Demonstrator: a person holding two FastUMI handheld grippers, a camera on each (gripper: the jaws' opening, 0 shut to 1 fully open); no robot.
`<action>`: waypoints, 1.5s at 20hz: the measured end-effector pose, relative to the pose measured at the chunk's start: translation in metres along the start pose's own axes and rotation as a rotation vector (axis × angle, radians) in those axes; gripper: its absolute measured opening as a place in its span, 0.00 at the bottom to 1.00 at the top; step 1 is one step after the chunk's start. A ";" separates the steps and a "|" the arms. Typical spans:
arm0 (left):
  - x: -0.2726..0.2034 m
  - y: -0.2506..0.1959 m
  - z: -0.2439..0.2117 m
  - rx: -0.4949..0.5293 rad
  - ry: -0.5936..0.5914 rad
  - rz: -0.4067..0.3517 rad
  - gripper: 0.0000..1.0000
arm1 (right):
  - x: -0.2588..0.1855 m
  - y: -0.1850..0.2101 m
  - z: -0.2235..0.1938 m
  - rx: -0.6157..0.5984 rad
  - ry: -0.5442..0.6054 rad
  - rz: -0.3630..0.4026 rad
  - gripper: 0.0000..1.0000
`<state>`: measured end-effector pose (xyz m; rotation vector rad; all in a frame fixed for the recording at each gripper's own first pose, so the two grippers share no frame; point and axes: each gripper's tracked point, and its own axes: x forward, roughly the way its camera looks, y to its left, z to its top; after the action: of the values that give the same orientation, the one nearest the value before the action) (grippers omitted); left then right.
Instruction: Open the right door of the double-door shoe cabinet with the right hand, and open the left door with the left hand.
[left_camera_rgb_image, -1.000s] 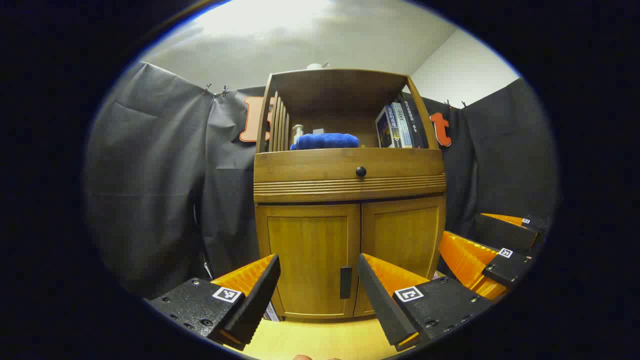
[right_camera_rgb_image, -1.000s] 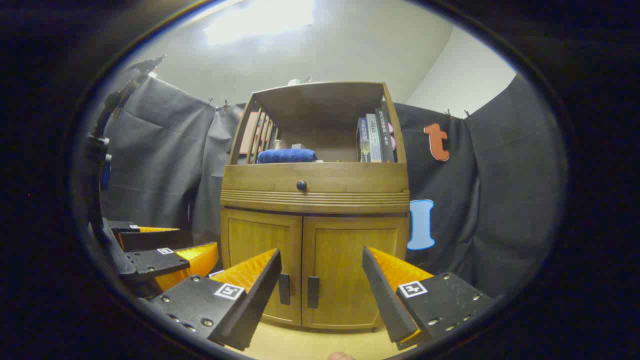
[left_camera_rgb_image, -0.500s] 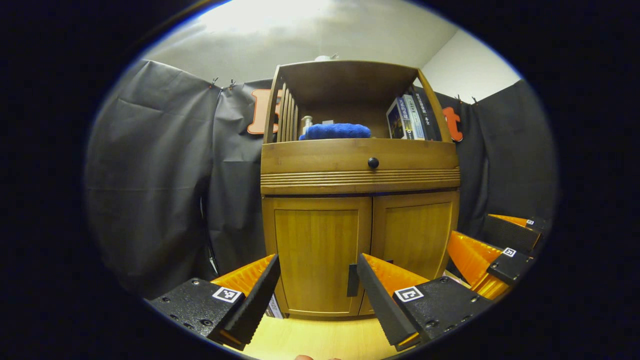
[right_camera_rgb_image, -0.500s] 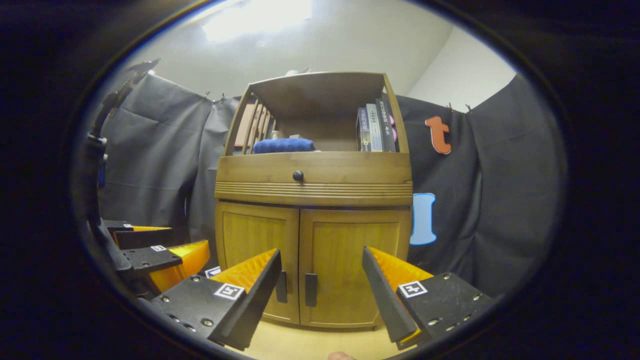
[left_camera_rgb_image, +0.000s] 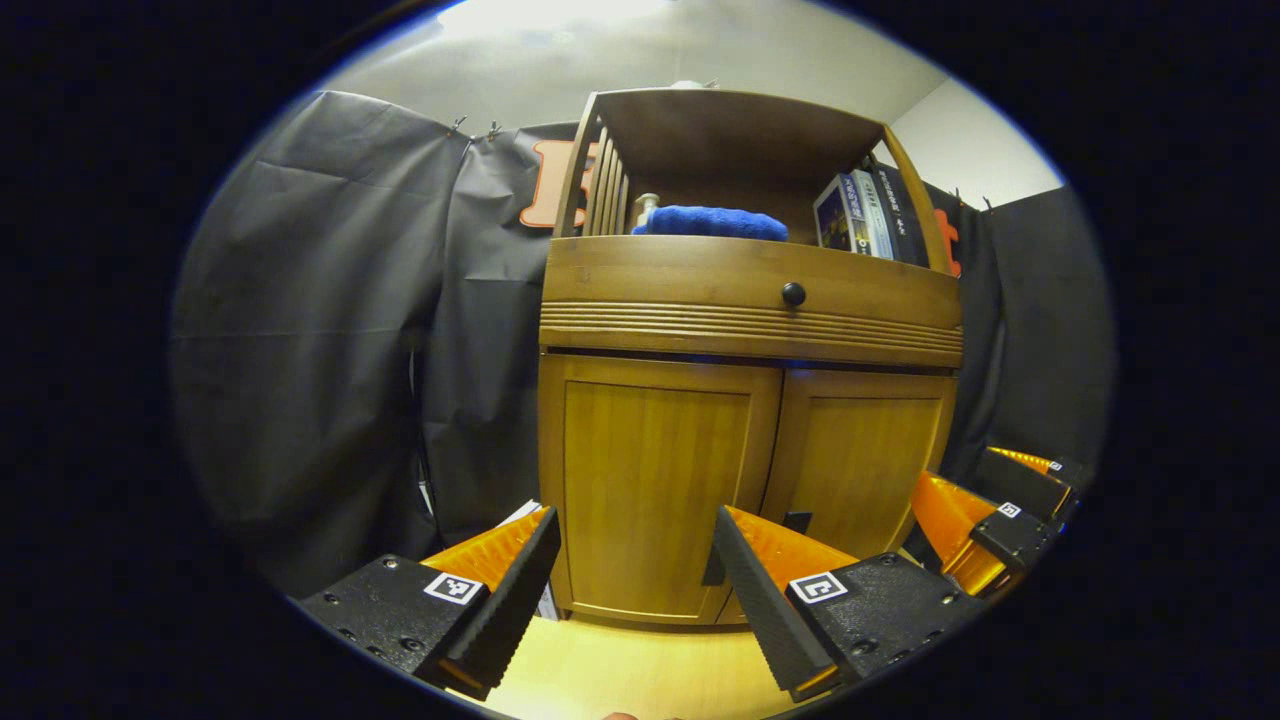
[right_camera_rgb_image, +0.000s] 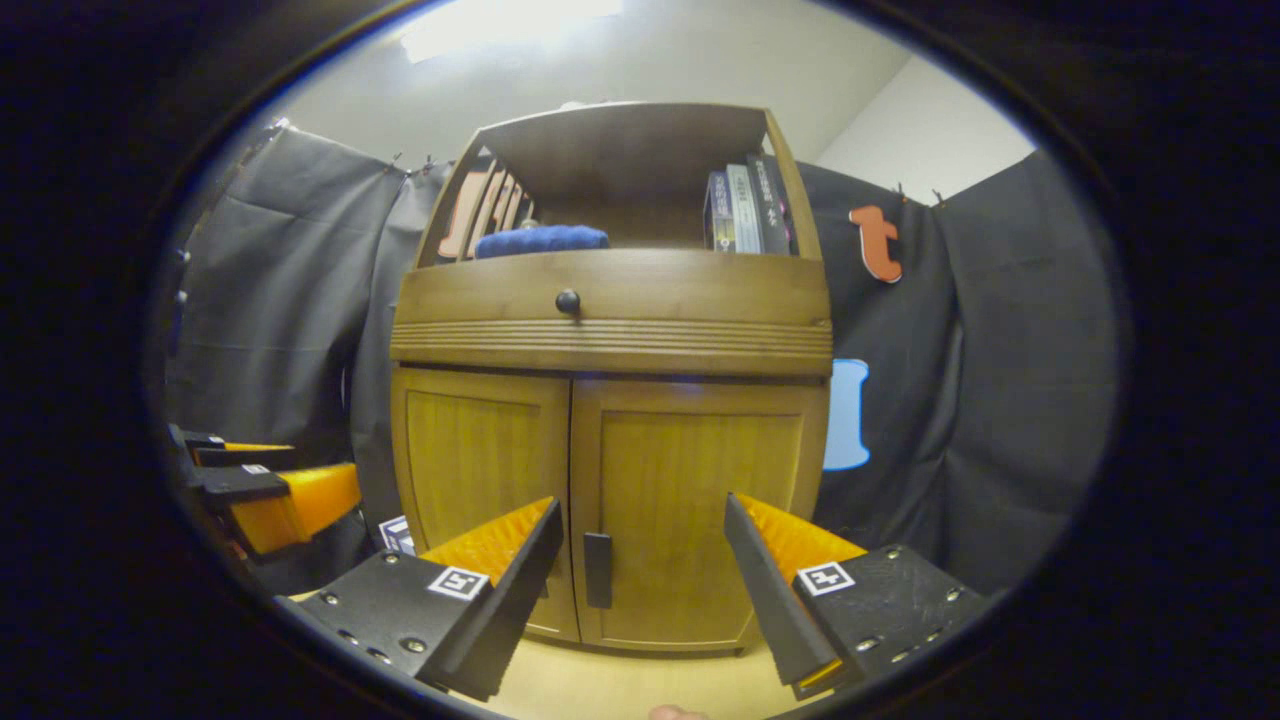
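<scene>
Facing the wooden shoe cabinet that stands on a pale floor against the booth's black cloth, the left gripper and right gripper both hover spread wide and empty before the closed left door and right door, neither touching a handle.

A folded blue towel lay on the open upper shelf. Several books stood upright at its right end. A small bottle stood behind the towel.
</scene>
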<state>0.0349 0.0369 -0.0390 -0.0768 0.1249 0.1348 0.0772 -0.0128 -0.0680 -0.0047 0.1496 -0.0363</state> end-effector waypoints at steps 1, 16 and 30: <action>0.001 0.008 -0.001 0.015 -0.002 0.019 0.92 | 0.010 0.004 -0.011 0.008 0.026 0.012 0.95; -0.004 0.119 -0.013 0.090 0.034 0.261 0.92 | 0.139 0.043 -0.133 0.052 0.326 -0.017 0.47; -0.014 0.104 -0.013 0.085 0.032 0.195 0.93 | 0.106 0.027 -0.123 0.069 0.286 -0.138 0.27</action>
<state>0.0048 0.1367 -0.0575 0.0179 0.1695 0.3224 0.1645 0.0106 -0.2052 0.0588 0.4333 -0.1806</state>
